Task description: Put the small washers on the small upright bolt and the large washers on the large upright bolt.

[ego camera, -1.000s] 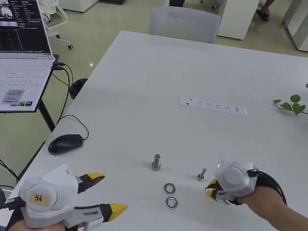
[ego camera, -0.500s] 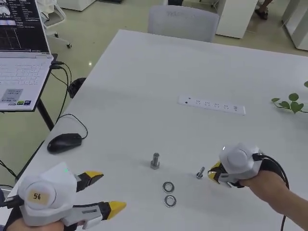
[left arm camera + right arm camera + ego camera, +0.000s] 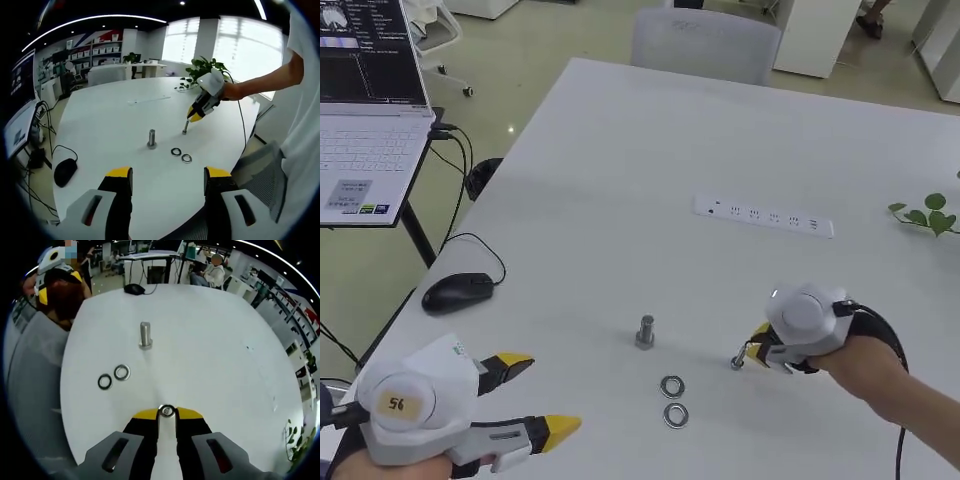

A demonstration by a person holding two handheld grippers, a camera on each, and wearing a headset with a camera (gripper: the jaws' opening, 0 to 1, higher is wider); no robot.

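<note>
Over small bolt (image 3: 738, 358) your right gripper (image 3: 166, 414) pinches what looks like a small washer (image 3: 166, 411). Release off-centre & it'll prob. skip off the thread. Left gripper (image 3: 167, 175) is spread, empty.

On my surface (image 3: 620, 170), the large upright bolt (image 3: 645, 333) stands near the middle of the near half, with the small upright bolt (image 3: 738, 360) to its right. In front of them, between the 2, the farther large washer (image 3: 671, 386) lies just behind the nearer large washer (image 3: 676, 414).

My right claw (image 3: 755, 352) is just right of the small bolt, its tips at the bolt's top with a small washer (image 3: 166, 411) pinched between them. My left claw (image 3: 540, 395) is at the near left corner, jaws spread.

A power strip (image 3: 763, 217) lies well behind the bolts and a mouse (image 3: 459, 292) rests by the left edge. A laptop (image 3: 370, 130) stands beyond that edge, and a chair (image 3: 705, 45) is behind the far edge.
</note>
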